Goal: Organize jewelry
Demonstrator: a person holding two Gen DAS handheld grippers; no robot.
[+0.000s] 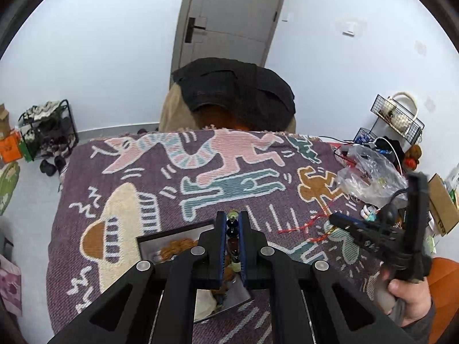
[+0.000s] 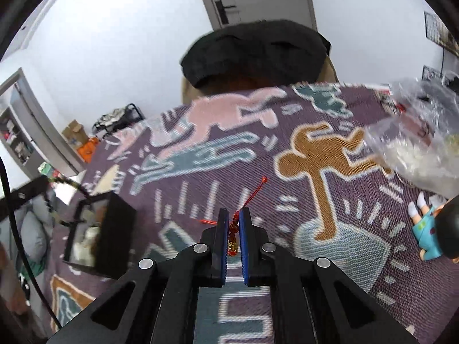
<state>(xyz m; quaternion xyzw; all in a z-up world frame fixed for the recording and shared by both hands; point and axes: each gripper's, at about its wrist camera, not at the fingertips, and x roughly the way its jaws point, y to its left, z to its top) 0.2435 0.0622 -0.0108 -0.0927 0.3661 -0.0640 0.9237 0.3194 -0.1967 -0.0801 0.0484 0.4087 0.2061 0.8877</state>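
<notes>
White walls and a grey door stood behind the blanket-covered bench (image 1: 120, 189), where a black tray (image 2: 114, 229) waited as the collecting place. Above it the left gripper (image 1: 232, 223) pinched a beaded strand (image 1: 231, 226), while the right gripper (image 2: 233, 220) clenched a red-corded charm (image 2: 233, 235), both apparently tray-bound.

You had no readable text, label, brand, number or sign anywhere in either view. The blanket (image 1: 178, 189) on the table carried only woven figures and dashes, no letters. The cardboard box (image 1: 440, 205) at the right edge showed a dark mark on its side, too small and warped for you to make out. The boxes on the floor (image 2: 77, 136) in the right wrist view were blurred, and any print on them could not be told.
</notes>
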